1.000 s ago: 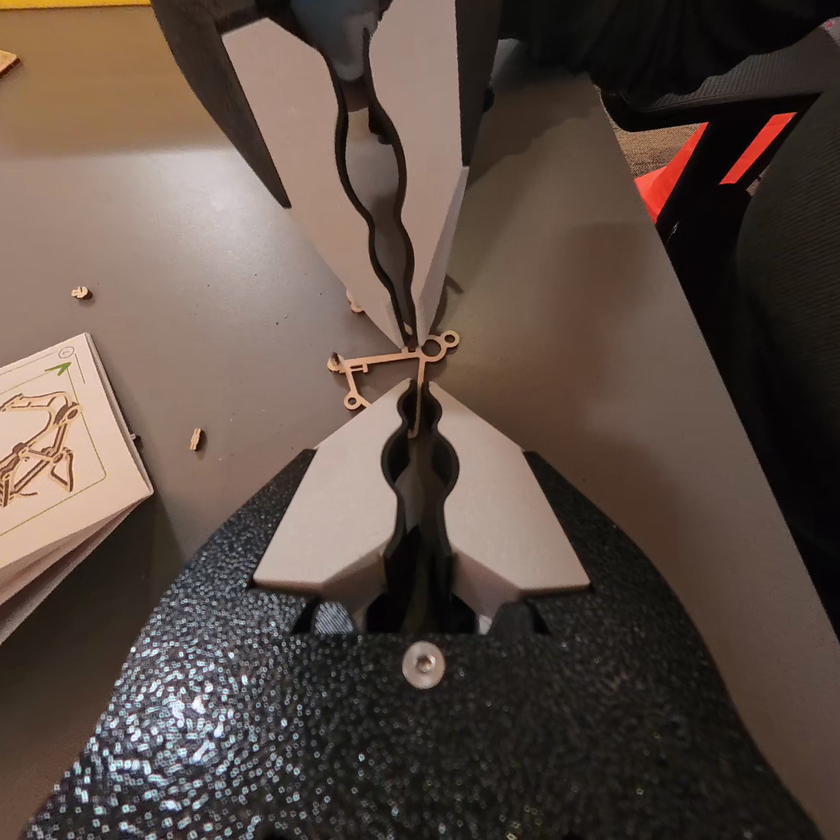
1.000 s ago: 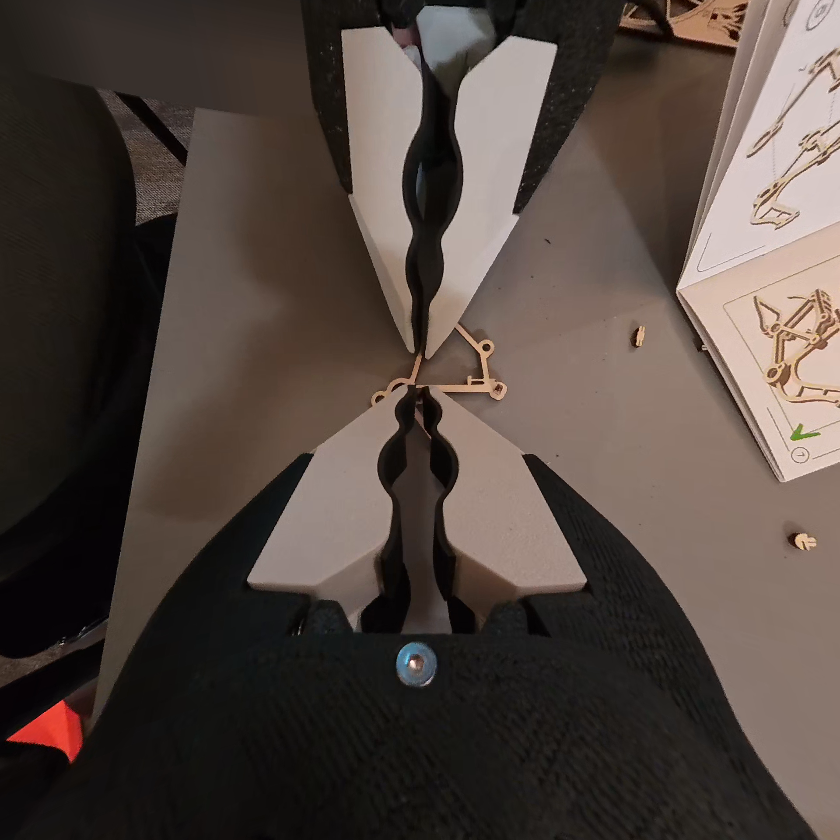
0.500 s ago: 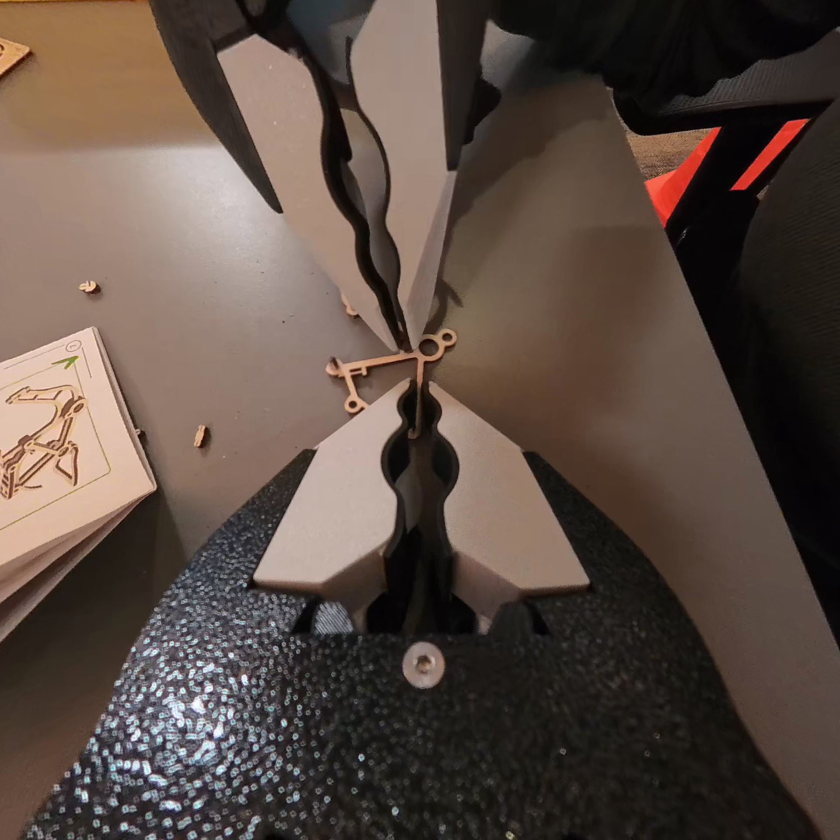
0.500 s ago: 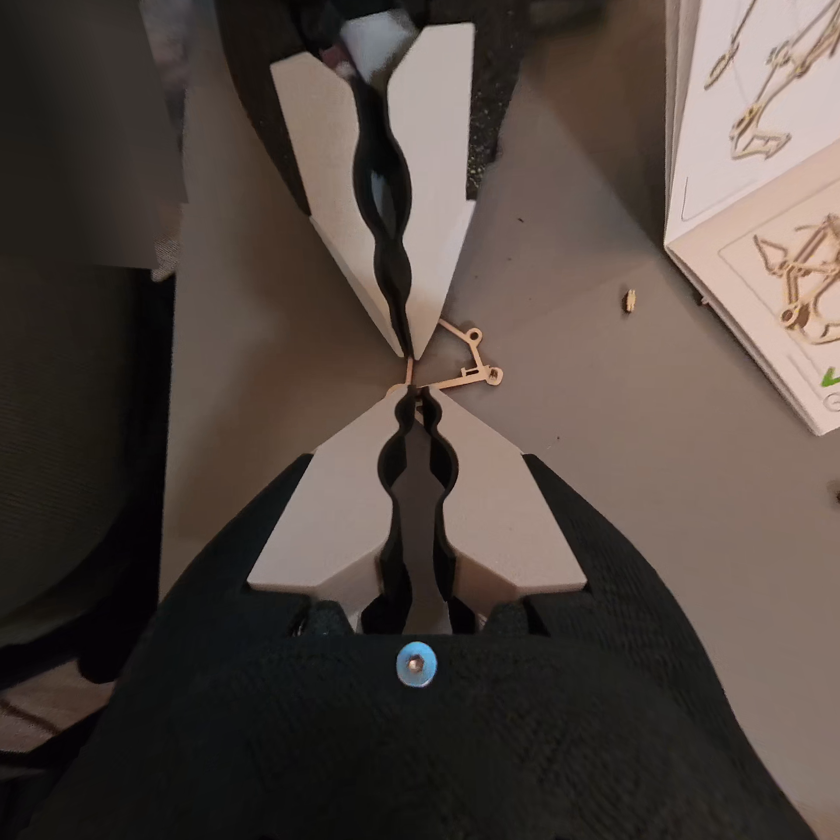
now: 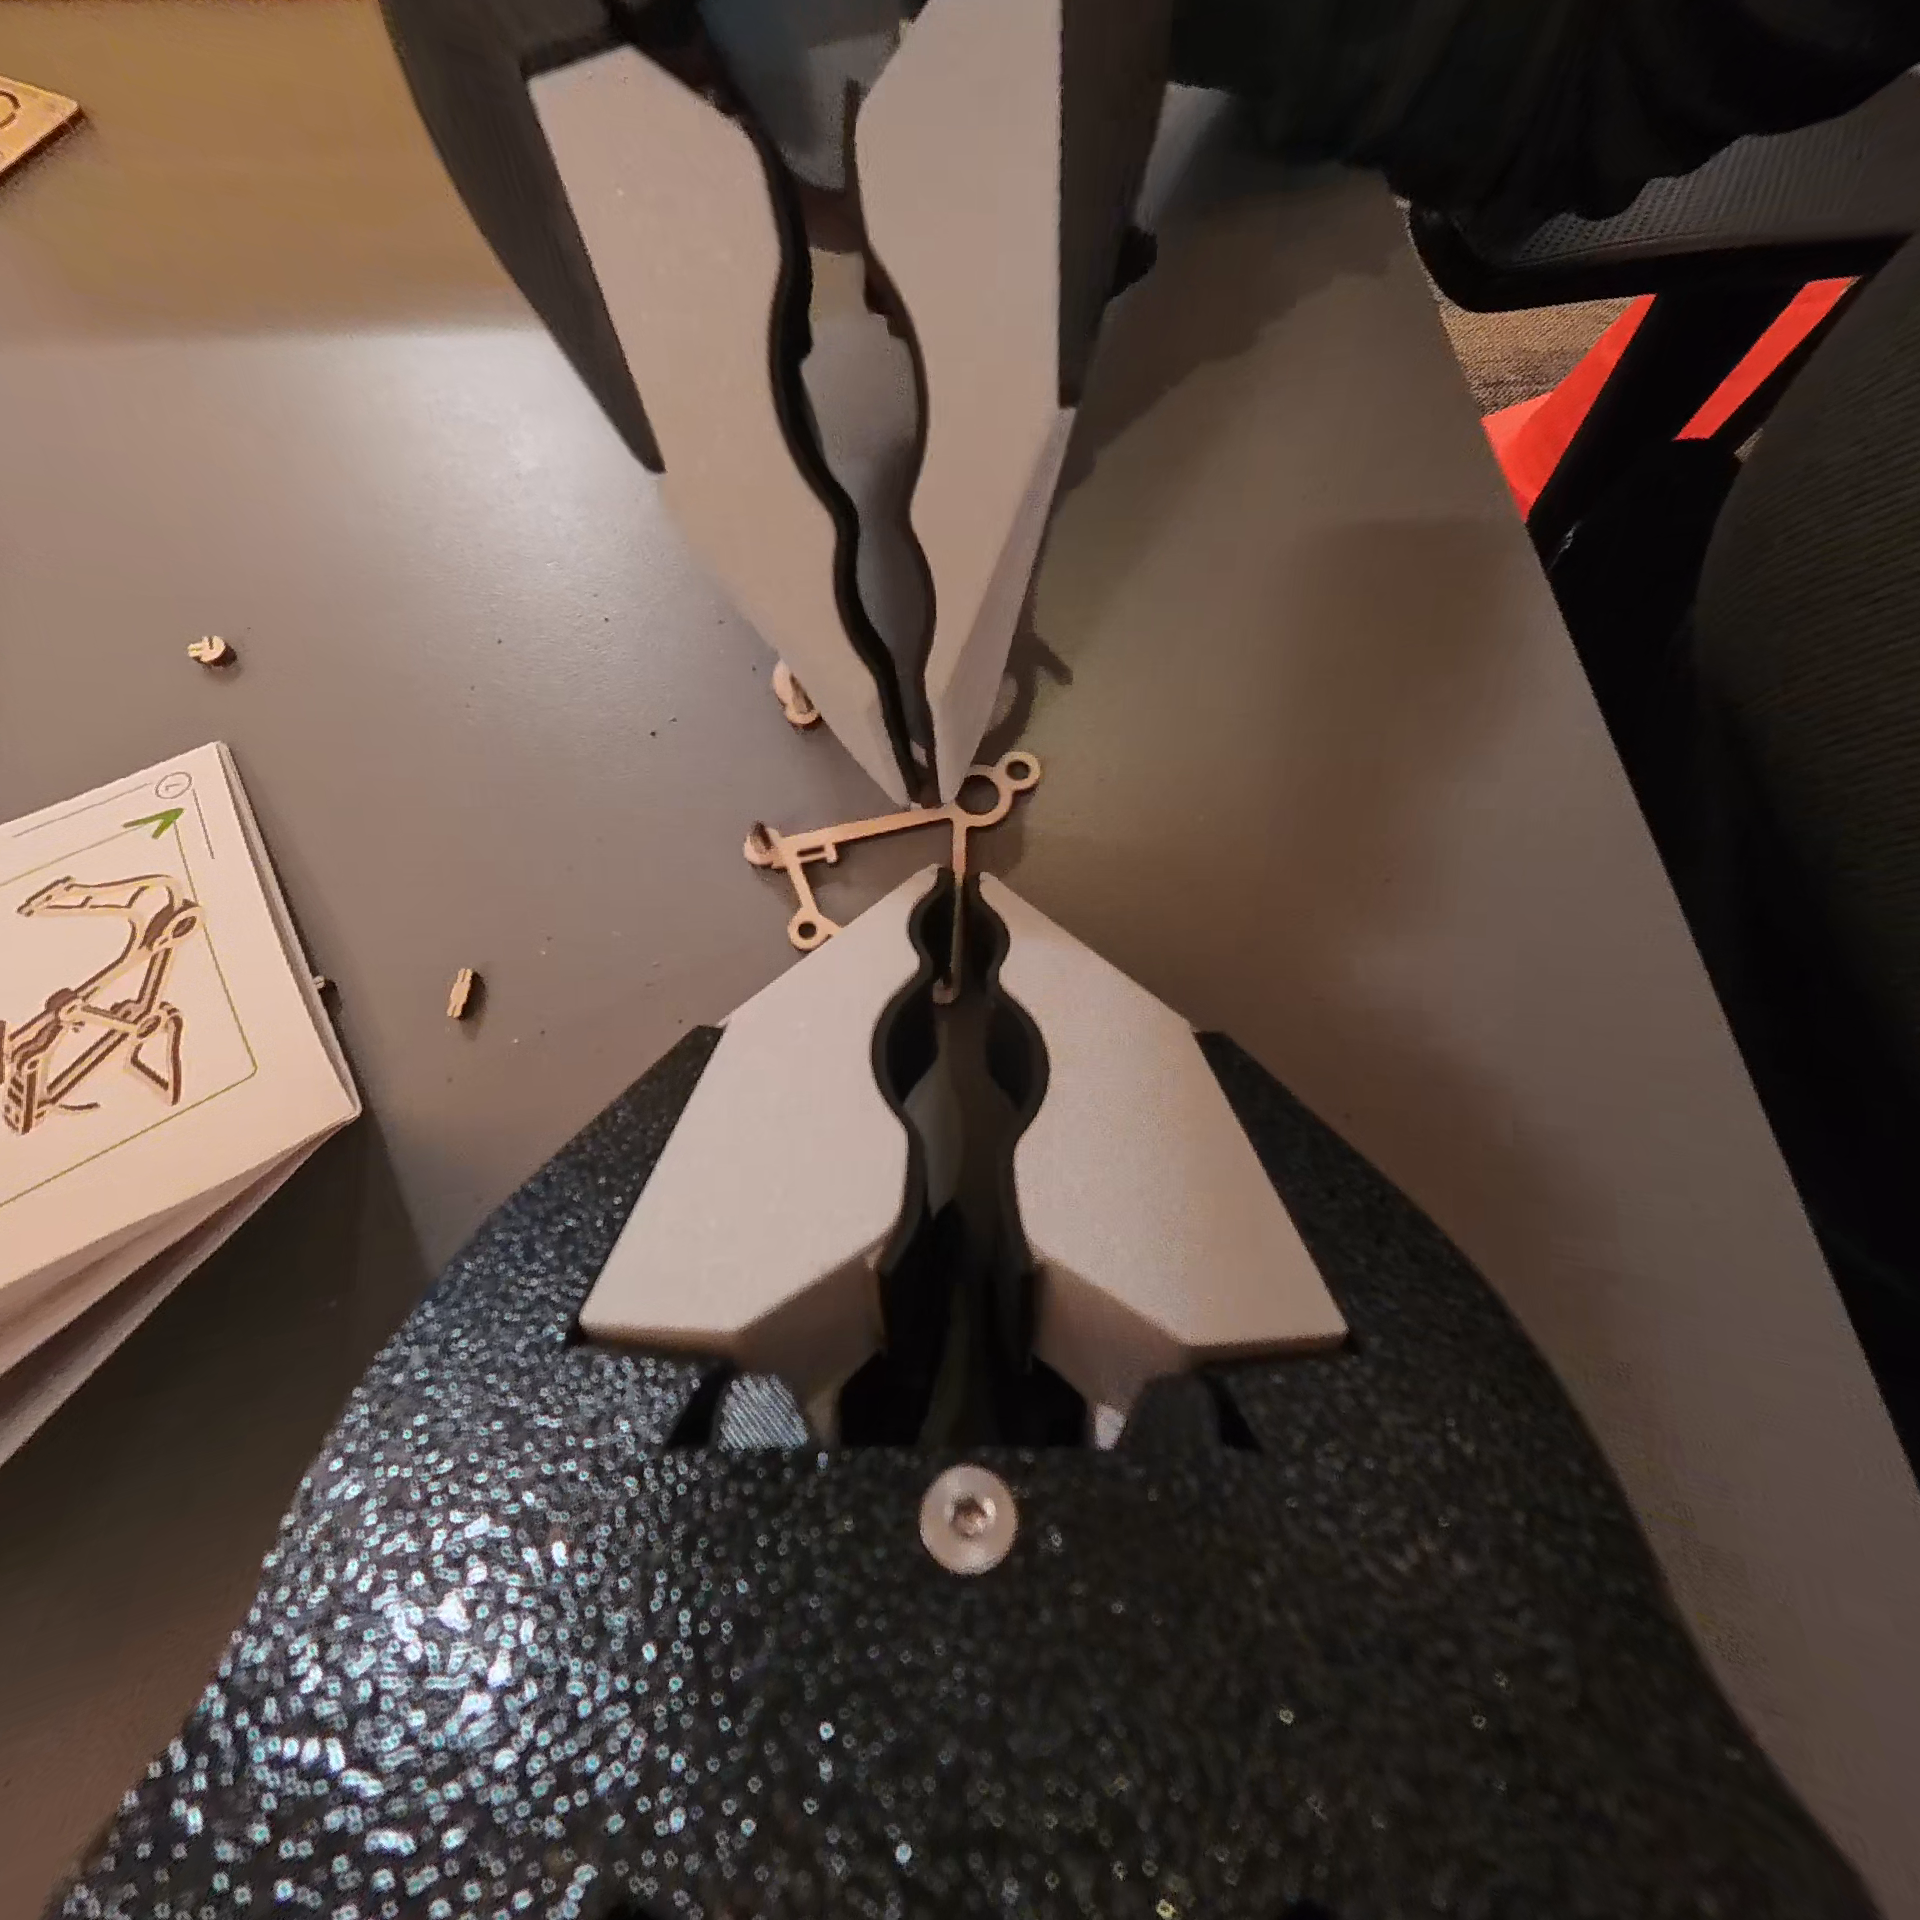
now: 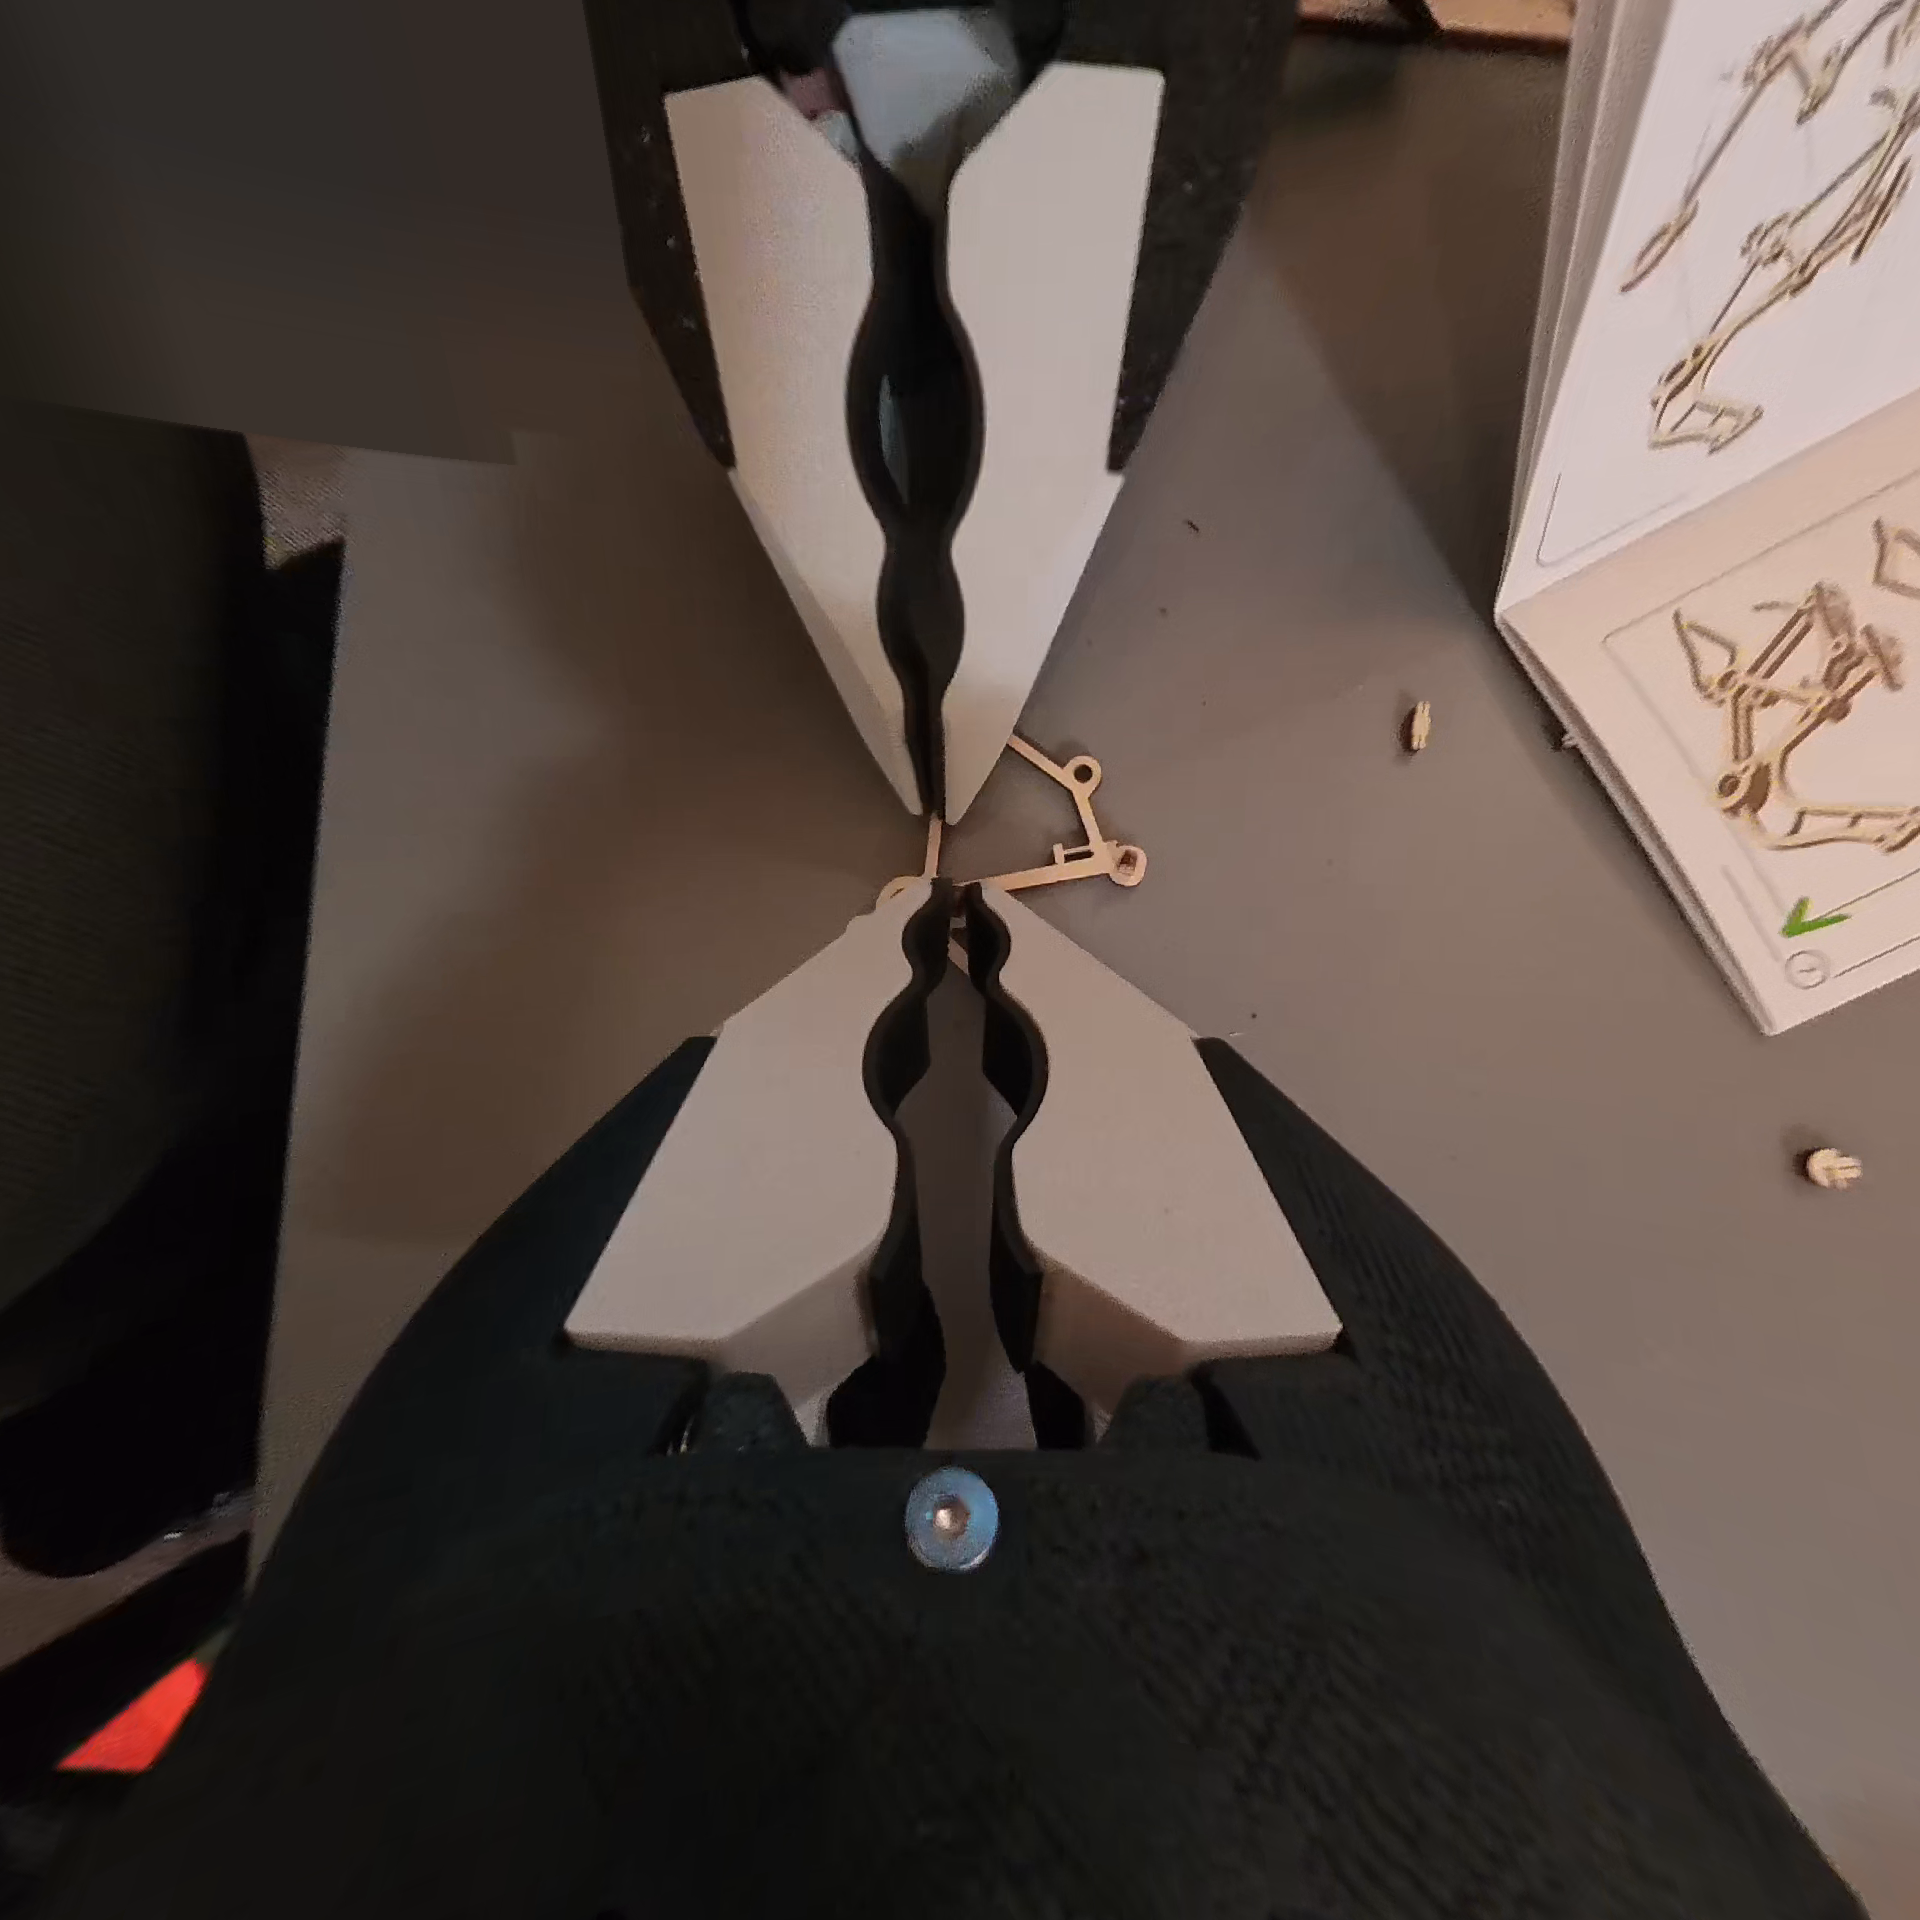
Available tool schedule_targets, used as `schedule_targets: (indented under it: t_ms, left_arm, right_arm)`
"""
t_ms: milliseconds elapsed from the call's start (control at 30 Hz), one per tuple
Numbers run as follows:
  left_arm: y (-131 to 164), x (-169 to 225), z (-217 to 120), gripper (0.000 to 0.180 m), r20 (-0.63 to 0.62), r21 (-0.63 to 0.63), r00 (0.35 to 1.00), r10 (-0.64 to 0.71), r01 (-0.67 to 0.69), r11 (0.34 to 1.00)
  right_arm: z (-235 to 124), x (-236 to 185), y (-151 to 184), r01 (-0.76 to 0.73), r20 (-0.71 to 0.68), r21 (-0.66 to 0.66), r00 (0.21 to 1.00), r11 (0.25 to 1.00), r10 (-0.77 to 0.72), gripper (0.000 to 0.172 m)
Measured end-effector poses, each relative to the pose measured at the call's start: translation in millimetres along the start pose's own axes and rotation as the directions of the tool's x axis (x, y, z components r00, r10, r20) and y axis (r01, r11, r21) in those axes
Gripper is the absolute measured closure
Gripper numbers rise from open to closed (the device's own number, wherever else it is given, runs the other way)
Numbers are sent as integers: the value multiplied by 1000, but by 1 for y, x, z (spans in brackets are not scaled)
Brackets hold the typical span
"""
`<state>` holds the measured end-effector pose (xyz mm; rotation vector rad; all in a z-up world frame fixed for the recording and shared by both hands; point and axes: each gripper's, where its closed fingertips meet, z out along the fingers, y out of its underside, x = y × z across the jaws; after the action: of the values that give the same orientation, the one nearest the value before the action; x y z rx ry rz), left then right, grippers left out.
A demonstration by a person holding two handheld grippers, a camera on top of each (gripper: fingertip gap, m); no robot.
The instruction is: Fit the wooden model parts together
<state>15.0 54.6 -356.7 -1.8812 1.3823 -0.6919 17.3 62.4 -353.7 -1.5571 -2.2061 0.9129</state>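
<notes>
Both sets of jaws are meeting nose to nose over the grey counter [image 5: 416, 540], each one clenching a different limb of the same thin, pale laser-cut wooden frame piece [image 5: 883, 831].

Left gripper [image 5: 954, 891]: its jaws are closing on the frame's short straight strut, which is running back between the black wavy pads; the pads look to be pressing on it, though the contact is narrow. Holding by the strut is leaving the rings and the long bar free.

Right gripper [image 6: 951, 896]: its jaws are pinching the frame at the corner beside the larger ring, where the long bar starts. What exactly lies between the tips is too small to settle; possibly a small peg as well as the frame edge.

The frame seems to be hanging just above the counter, not resting on it, with its ringed arm sticking out to the side [image 6: 1081, 774]. My reading: one gripper is steadying the piece while the other is working at the joint.

Loose small wooden pegs [image 6: 1829, 1166] are lying apart on the counter, likely the next fasteners. A white folded instruction booklet with model drawings [image 5: 156, 987] is lying open near the work, presumably for reference.

Risk, as judged: the frame is slender, so any twist between the two grips could snap it.
</notes>
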Motion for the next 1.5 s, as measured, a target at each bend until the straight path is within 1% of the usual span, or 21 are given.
schedule_targets:
  t_ms: [33,200,333,667,767,833,867,900,967,1133,1200,1267,1400,1500]
  left_arm:
    - [0,0,0,180,0,-1,1000,0,0,1000]
    - [0,0,0,180,-2,-1,1000,0,0,1000]
    - [0,0,0,180,-4,-1,1000,1,-1,1000]
    - [0,0,0,180,-1,6,1000,20,-20,1000]
    - [0,5,0,174,-32,5,999,36,-36,999]
    - [-1,6,1,168,-32,6,998,45,-45,999]
    - [-1,6,1,168,-33,5,999,42,-42,999]
    - [-1,5,1,170,-31,4,999,34,-34,999]
    - [-1,-1,2,180,2,-2,1000,11,-11,1000]
    - [-1,-1,3,180,67,-33,995,69,-66,997]
    - [-1,-1,3,180,57,-30,997,49,-47,998]
    - [-1,-1,3,180,13,-13,1000,-7,7,1000]
    - [-1,0,3,180,7,-16,1000,3,-3,1000]
    - [-2,-1,4,180,11,-12,1000,-2,2,1000]
  right_arm:
    - [0,0,0,30,-17,-4,999,1000,-30,171]
    - [0,0,0,118,-57,0,991,993,-118,171]
    - [1,0,1,177,-98,-24,979,984,-178,171]
    - [1,0,2,175,-102,-9,979,984,-175,170]
    - [1,0,2,179,-102,0,979,984,-178,171]
    - [1,0,1,187,-107,3,977,982,-185,171]
    - [1,0,1,199,-114,-3,973,980,-198,171]
    - [1,0,1,209,-122,-10,970,978,-209,171]
    - [2,0,1,226,-134,-16,965,974,-226,171]
    - [2,1,1,231,-145,-27,962,973,-232,171]
    - [2,1,1,215,-135,-17,967,977,-215,171]
    - [2,1,0,205,-130,-23,970,978,-206,171]
    - [8,-1,-5,245,-141,-44,958,969,-249,171]
    - [5,-1,-2,213,-110,-1,971,977,-212,171]
